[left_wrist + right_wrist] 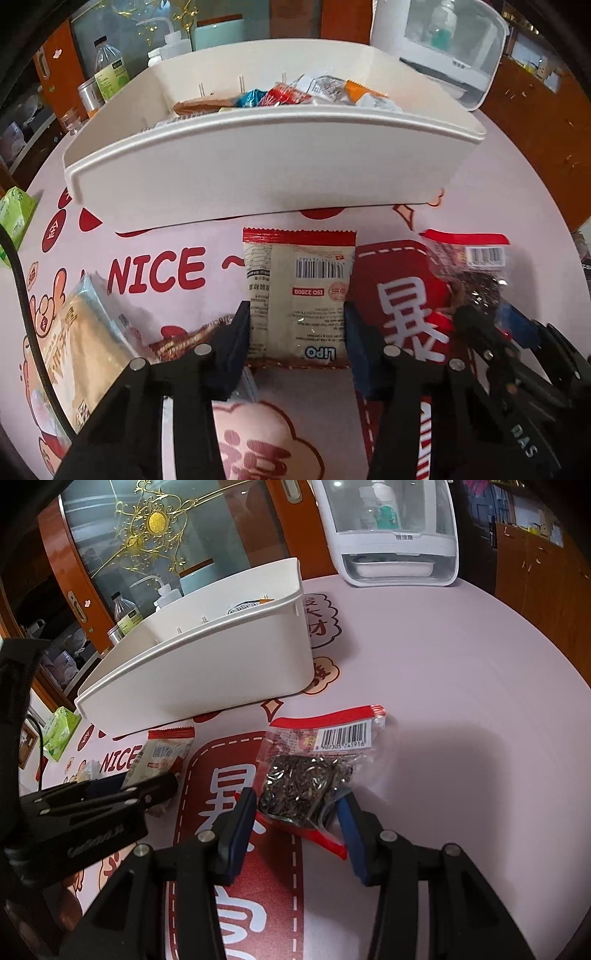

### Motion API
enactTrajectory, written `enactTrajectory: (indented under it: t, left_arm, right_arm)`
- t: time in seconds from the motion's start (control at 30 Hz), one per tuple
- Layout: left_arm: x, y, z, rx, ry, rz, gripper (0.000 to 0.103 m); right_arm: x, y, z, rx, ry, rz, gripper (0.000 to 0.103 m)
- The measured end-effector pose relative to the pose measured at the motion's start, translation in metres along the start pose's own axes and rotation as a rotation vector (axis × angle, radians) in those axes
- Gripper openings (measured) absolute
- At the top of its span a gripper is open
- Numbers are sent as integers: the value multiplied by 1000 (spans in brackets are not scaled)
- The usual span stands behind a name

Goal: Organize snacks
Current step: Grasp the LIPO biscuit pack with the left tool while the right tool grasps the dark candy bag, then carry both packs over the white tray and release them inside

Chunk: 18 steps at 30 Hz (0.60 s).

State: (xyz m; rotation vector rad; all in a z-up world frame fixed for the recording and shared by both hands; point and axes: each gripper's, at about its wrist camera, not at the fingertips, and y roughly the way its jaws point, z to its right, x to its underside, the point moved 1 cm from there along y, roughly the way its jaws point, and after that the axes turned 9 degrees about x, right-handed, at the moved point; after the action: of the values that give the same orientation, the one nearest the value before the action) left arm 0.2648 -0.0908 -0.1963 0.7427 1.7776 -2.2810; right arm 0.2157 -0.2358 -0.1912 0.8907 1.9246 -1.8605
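While lying barcode-up on the pink tabletop [498, 177] near the white bin [258, 166], sits gripped: cream Lipo packet [297, 295] pinched by left gripper [297, 328] jaws; right of it, clear red-edged packet [310, 775] clamped by right gripper [297, 812] jaws.

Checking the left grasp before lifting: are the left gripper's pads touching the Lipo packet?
Touching. The left wrist view shows the left gripper with both pads against the Lipo packet's side edges, no gap.
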Motion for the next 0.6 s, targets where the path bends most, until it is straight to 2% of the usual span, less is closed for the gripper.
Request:
enactTrajectory:
  t: [0.27,0.43,0.6]
  left_arm:
    - [8,-39,0,50,-6,57,46]
    - [14,-98,-11,70,9,135,46]
    - [10,-158,-33,54,20,219,46]
  right_arm:
    - [1,-23,-10,9,-21,68,46]
    - [8,-51,-16,-15,-10,76,45]
    - [-4,-95,-24,-43,-20,128,45]
